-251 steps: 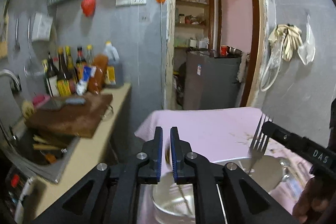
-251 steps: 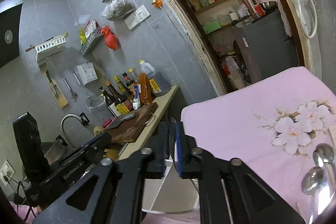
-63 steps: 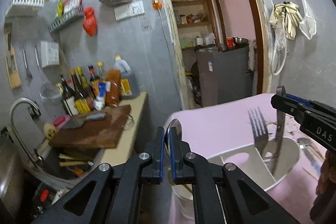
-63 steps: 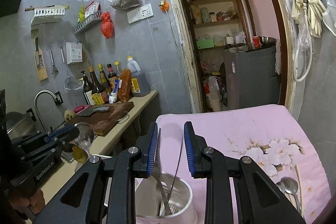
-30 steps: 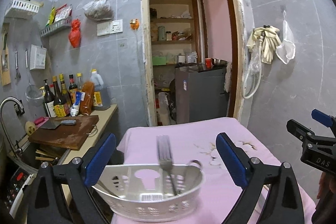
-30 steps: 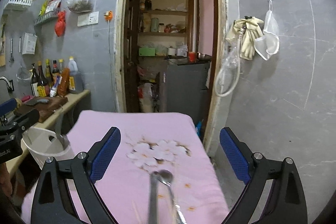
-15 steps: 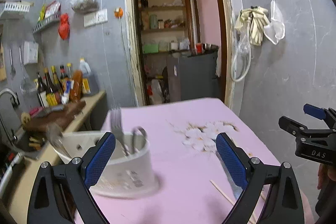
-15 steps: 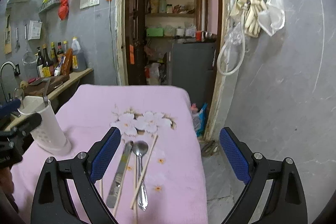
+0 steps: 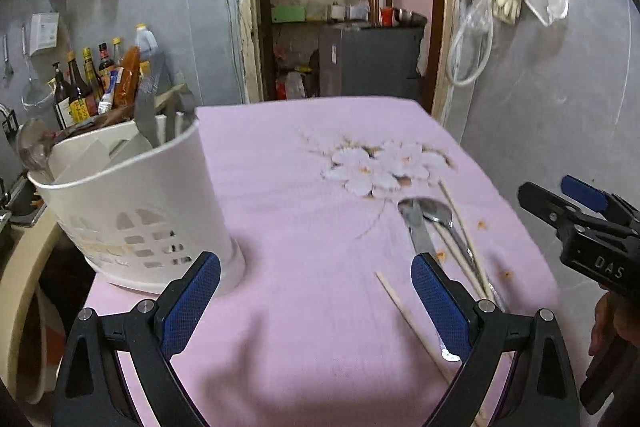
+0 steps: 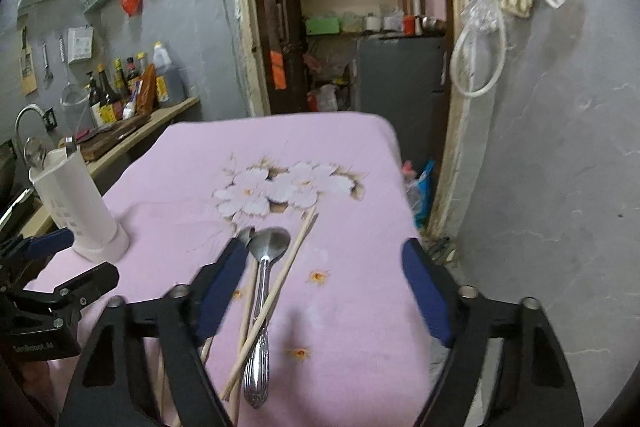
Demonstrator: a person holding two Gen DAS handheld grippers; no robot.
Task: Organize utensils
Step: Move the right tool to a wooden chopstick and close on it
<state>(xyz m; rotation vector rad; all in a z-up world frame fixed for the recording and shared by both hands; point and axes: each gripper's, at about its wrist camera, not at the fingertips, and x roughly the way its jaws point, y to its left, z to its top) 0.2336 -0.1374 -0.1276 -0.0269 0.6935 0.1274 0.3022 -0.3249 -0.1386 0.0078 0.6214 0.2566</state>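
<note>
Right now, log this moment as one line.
left tool: open, empty | right tool: open, over spoon | holder: partly filled | chopsticks: on cloth

One white holder stood on pink cloth. One spoon, one knife and at least three chopsticks lay loose; exact chopstick count unclear.
</note>
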